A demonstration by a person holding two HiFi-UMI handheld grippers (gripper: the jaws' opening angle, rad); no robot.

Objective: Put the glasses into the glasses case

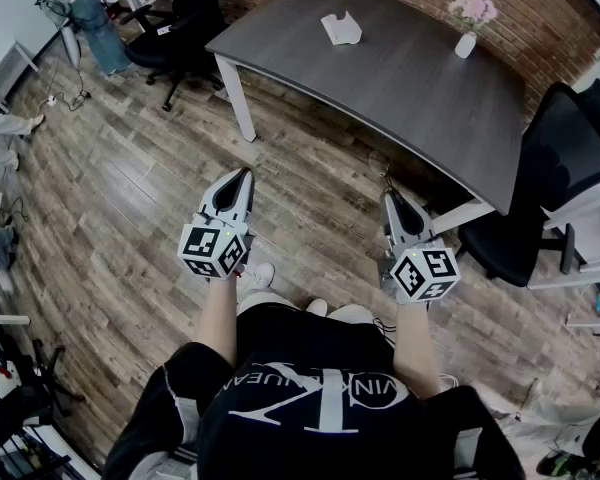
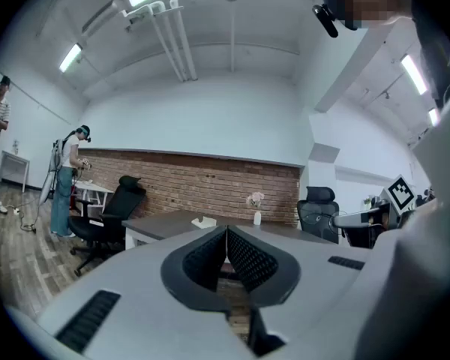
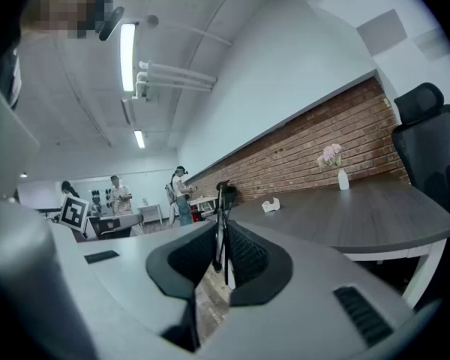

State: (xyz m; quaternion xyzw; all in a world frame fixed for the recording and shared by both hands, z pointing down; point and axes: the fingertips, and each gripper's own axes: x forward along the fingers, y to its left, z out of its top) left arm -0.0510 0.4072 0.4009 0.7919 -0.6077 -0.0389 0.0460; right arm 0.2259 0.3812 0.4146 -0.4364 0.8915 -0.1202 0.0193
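Observation:
A white glasses case (image 1: pixel 341 28) lies on the dark table (image 1: pixel 410 108) ahead of me, also seen in the left gripper view (image 2: pixel 203 222) and the right gripper view (image 3: pixel 270 205). Both grippers are held level over the wooden floor, short of the table. My right gripper (image 1: pixel 389 198) (image 3: pixel 222 238) is shut on a thin dark pair of glasses (image 3: pixel 223 201), which stands upright between the pads and sticks out past the tips (image 1: pixel 384 178). My left gripper (image 1: pixel 242 176) (image 2: pixel 226 235) is shut with nothing between its jaws.
A small white vase of pink flowers (image 1: pixel 467 30) stands at the table's far right. Black office chairs sit at the right (image 1: pixel 565 168) and the far left (image 1: pixel 180 28) of the table. People stand in the background (image 2: pixel 64 186). A brick wall runs behind the table.

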